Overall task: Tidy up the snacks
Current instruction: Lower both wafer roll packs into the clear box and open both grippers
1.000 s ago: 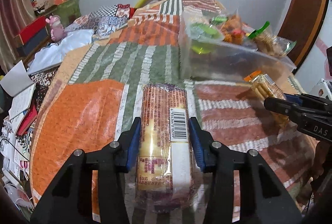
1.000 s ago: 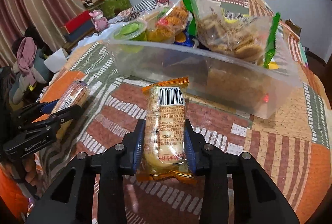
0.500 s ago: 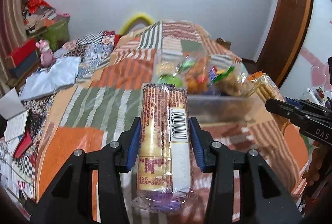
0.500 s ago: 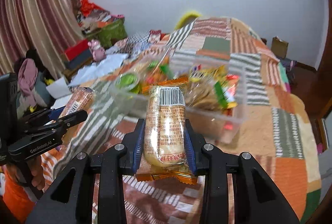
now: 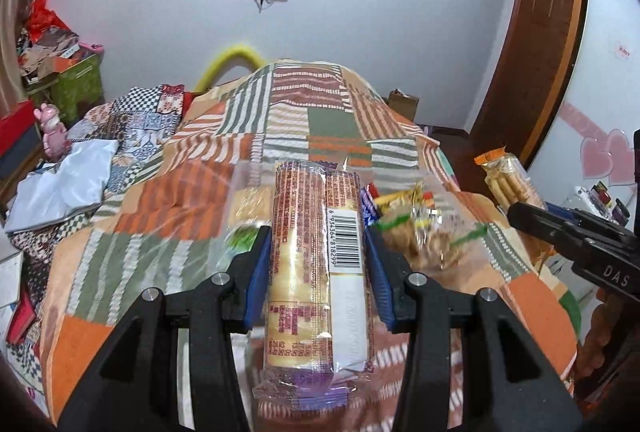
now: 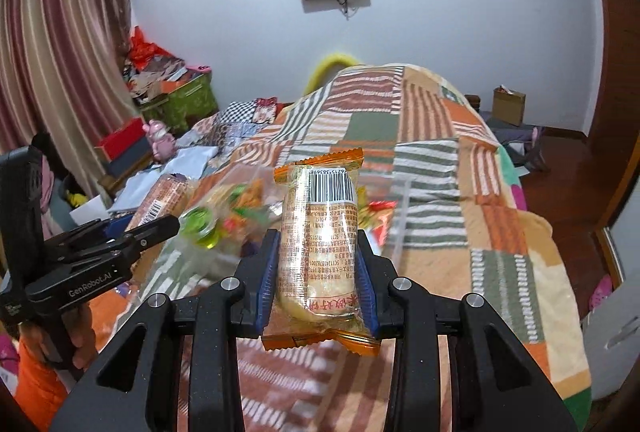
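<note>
My left gripper (image 5: pixel 318 272) is shut on a long biscuit packet (image 5: pixel 316 264) with a barcode, held up above the bed. My right gripper (image 6: pixel 318 268) is shut on an orange-edged cake packet (image 6: pixel 320 232), also held up. Below and ahead lies a clear plastic bin (image 6: pixel 394 216) holding several snacks (image 6: pixel 236 208), blurred in both views; the bin shows in the left wrist view (image 5: pixel 248 176) behind the packet. The right gripper and its packet (image 5: pixel 506 180) appear at the right of the left wrist view. The left gripper and its packet (image 6: pixel 160 200) appear at the left of the right wrist view.
A patchwork quilt (image 5: pixel 328 120) covers the bed. Clothes and a white sheet (image 5: pixel 68 180) lie at the bed's left side. Boxes and a pink toy (image 5: pixel 52 128) stand by the left wall. A wooden door frame (image 5: pixel 536 44) is at the right.
Both grippers have risen with their packets and tilted up. The bin has dropped lower and farther in both views, and the wall and screens have come into sight.
</note>
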{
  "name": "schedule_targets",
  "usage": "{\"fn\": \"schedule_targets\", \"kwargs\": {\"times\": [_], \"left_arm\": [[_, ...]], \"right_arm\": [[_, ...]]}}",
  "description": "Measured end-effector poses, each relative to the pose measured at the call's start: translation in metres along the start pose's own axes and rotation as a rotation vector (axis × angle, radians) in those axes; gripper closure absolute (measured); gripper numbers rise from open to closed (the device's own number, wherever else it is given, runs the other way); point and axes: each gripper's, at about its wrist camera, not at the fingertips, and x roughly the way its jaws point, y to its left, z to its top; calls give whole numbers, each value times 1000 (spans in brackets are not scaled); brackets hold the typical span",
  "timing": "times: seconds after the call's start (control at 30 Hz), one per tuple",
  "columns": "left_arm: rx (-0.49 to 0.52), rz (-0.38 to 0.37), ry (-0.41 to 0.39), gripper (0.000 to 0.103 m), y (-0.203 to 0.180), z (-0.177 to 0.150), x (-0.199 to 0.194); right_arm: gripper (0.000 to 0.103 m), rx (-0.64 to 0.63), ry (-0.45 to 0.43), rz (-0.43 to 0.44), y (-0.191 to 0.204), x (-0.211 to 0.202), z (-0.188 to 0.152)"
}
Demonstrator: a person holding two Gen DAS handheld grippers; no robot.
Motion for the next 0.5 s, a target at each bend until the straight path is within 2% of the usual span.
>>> {"fn": "schedule_targets", "kwargs": {"times": [0.23, 0.5], "left_arm": [[12, 0, -3, 58, -2, 22, 32], [-53, 37, 21, 59, 24, 31, 60]], "right_arm": [[71, 18, 2, 8, -10, 24, 16], [71, -6, 31, 29, -6, 58, 31]]}}
